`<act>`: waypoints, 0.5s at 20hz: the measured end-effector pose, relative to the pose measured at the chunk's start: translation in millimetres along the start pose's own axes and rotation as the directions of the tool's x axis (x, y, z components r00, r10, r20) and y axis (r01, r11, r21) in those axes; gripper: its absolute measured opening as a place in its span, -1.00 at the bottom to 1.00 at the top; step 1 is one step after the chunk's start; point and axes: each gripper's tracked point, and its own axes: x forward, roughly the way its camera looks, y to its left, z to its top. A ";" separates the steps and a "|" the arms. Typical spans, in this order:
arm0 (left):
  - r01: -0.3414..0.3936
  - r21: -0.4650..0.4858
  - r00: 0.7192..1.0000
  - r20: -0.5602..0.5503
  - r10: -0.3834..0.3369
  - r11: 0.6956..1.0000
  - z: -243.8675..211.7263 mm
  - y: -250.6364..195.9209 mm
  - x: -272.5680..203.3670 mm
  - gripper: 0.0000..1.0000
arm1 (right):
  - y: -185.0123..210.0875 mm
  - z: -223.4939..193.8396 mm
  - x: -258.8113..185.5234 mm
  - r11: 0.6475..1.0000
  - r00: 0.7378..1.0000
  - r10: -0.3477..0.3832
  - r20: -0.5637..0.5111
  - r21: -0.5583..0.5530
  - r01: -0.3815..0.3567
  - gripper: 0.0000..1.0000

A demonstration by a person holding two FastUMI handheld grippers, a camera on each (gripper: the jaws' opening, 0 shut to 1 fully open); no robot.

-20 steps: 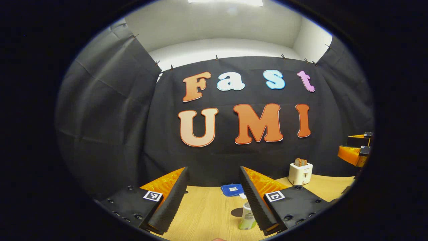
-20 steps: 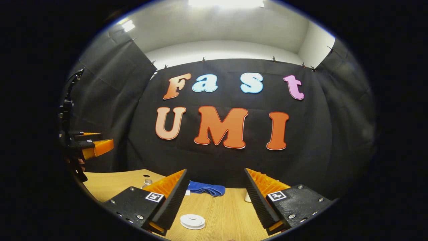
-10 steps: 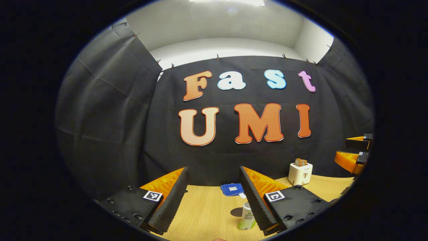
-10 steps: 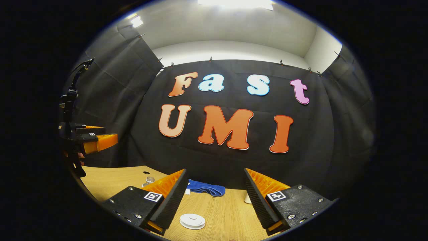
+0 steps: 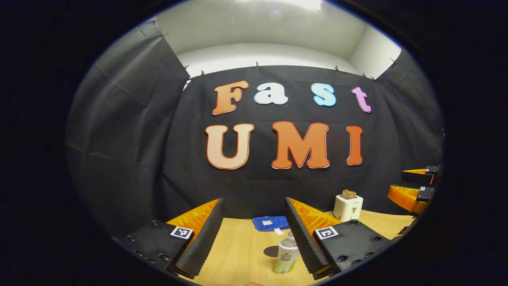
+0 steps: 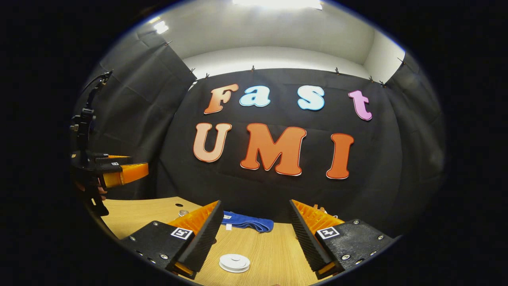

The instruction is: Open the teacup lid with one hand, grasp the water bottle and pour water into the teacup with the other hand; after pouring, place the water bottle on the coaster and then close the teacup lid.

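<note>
Looking at barely-started territory, tbh. Left claw (image 5: 253,234) spread wide and pinching nothing, hovering over the table (image 5: 238,254), with the bottle (image 5: 286,258) standing upright just inside its right finger, not touched by either finger as far as can be told. Dark round coaster (image 5: 271,251) lying flat right behind the bottle, bare. Right claw (image 6: 254,234) also spread wide, nothing pinched, with a flat white round lid (image 6: 234,263) on the table low between its fingers; can't tell whether a cup sits under it. Blue cloth (image 6: 248,222) and toaster (image 5: 347,206) further back, not part of this. So: nothing gripped, nothing poured, nothing on the coaster. Pretty much everything left: lifting the lid, grabbing the bottle, pouring, parking it on the coaster, closing up.
</note>
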 end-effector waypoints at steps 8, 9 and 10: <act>0.091 -0.061 0.995 -0.024 -0.092 0.994 -35.0 -35.0 6.3 0.92 | 18.1 -35.7 9.2 0.999 0.997 0.050 -0.065 0.004 -0.050 0.95; 0.095 -0.070 0.995 -0.026 -0.097 0.993 -39.2 -37.6 7.6 0.92 | 21.2 -42.2 10.3 0.998 0.996 0.055 -0.076 0.002 -0.055 0.94; 0.097 -0.080 0.995 -0.026 -0.100 0.992 -43.7 -39.6 7.6 0.92 | 24.8 -48.7 13.1 0.998 0.994 0.062 -0.087 0.000 -0.063 0.93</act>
